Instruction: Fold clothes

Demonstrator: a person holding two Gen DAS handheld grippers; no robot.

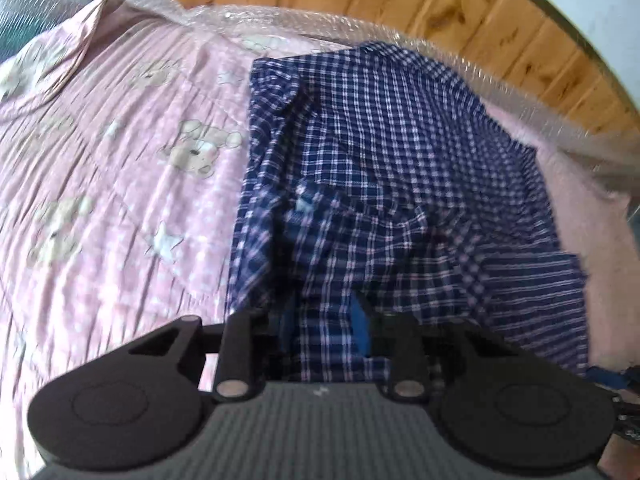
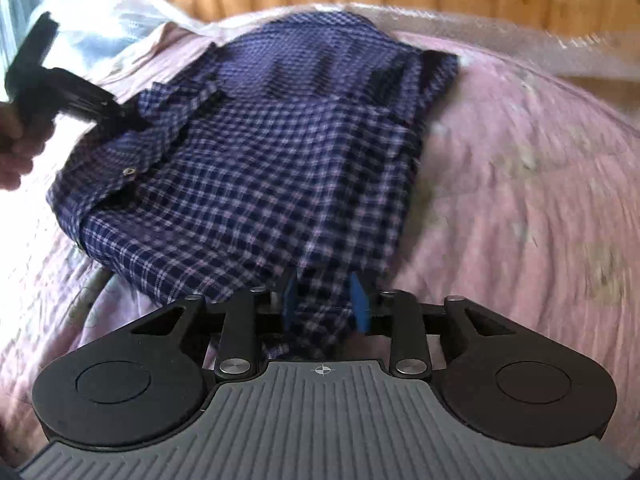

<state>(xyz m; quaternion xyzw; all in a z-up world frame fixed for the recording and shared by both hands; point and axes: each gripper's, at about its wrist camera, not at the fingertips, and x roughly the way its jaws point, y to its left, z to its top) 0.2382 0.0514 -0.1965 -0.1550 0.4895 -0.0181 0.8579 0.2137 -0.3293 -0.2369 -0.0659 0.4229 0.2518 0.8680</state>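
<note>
1. A navy and white checked shirt (image 2: 256,152) lies spread on a bed, on a pink quilt (image 1: 100,168) printed with teddy bears and white stars.
2. A sheet of clear bubble wrap (image 1: 280,20) runs along the far edge of the bed, against a wooden plank headboard (image 1: 460,4).
3. My left tool (image 1: 324,320) points down at the near edge of the shirt. Checked cloth sits between its two blue pads, which stand partly apart; the picture is blurred and I cannot tell whether the pads press on the cloth.
4. My right tool (image 2: 324,304) is at another edge of the same shirt. A fold of checked cloth runs between its blue pads (image 2: 360,304), which sit close on either side of it, gripping it.
5. In the right wrist view my left hand (image 2: 16,136) appears at the far left, wrapped round the black handle of the left tool, whose tip reaches the collar side of the shirt.
6. A metal snap button (image 2: 129,172) shows near the shirt's front opening.
7. The far part of the shirt lies flat on the quilt; the near part bunches toward my tools.
</note>
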